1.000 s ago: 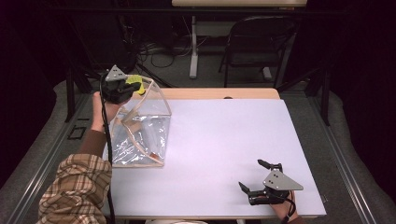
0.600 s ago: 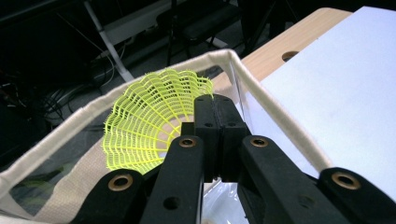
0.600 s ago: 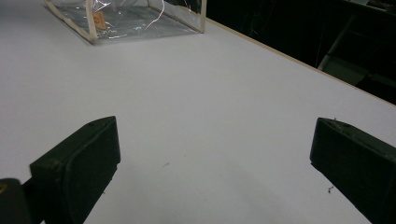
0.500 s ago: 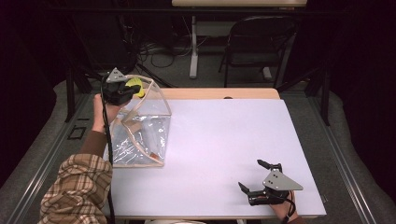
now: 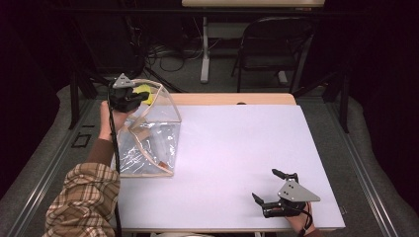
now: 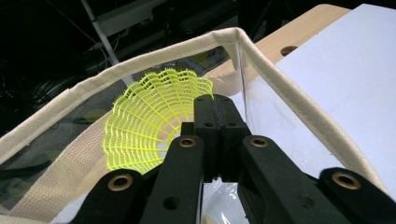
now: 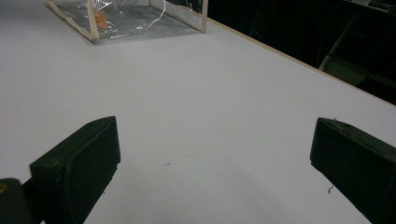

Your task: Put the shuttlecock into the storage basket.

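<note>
The yellow shuttlecock (image 6: 149, 126) is seen left of centre in the left gripper view, its plastic mesh skirt fanned out behind the closed jaws and inside the fabric-bound rim of the clear bag (image 5: 148, 143). In the high view it (image 5: 142, 90) appears at the upper left of the frame, at the raised mouth of the bag, just beside the left gripper (image 5: 129, 98).

The shuttlecock is judged to be very light, with a springy, openwork skirt that deforms under pressure and a firmer rounded head, which is hidden here. A hold is best taken on the skirt edge or near the head, with light force only; a hard squeeze could crease the mesh. The bag is judged soft and slippery: thin clear film walls stiffened only by the woven tape (image 6: 289, 98) along the edges, so the tape is the place to be gripped.

The jaws of the left gripper (image 6: 214, 105) are pressed fully together. Whether a strip of skirt or bag film is pinched between them cannot be told; the skirt lies directly against them.

The right gripper (image 5: 276, 190) rests at the lower right of the high view on the white bench (image 5: 237, 148), well apart from the bag. Its jaws stand wide open, with nothing between them.
</note>
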`<state>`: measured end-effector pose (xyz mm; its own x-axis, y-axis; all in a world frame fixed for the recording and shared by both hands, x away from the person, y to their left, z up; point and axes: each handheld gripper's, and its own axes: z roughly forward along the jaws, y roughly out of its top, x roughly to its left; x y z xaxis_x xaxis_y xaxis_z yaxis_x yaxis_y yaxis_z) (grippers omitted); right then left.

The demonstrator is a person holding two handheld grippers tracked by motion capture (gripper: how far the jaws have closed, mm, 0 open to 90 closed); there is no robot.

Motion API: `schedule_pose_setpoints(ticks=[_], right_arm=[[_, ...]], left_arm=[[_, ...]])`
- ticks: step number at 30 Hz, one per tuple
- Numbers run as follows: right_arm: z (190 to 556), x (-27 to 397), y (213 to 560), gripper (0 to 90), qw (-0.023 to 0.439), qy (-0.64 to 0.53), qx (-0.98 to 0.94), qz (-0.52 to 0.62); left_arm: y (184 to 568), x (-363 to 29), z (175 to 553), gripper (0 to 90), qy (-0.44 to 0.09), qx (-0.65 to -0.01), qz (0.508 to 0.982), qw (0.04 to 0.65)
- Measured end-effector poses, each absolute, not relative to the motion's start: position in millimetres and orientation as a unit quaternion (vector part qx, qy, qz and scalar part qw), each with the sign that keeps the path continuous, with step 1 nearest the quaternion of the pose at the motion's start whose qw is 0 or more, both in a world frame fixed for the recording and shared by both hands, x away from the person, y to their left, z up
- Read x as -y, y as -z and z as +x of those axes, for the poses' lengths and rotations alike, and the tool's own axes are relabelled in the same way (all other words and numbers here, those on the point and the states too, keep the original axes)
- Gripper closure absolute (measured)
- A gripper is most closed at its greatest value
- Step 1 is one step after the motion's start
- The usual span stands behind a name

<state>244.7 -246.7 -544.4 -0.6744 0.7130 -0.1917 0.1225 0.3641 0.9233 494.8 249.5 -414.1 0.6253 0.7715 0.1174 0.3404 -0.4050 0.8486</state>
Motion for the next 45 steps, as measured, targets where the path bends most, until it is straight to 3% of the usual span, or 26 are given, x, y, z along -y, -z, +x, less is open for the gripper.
schedule_pose_setpoints(ticks=[45], right_arm=[[245,246,545,1.2,0.300,-0.493,-0.771,0.270]], left_arm=[[438,-248,509,87.8,-0.232,-0.369,0.807,0.398]])
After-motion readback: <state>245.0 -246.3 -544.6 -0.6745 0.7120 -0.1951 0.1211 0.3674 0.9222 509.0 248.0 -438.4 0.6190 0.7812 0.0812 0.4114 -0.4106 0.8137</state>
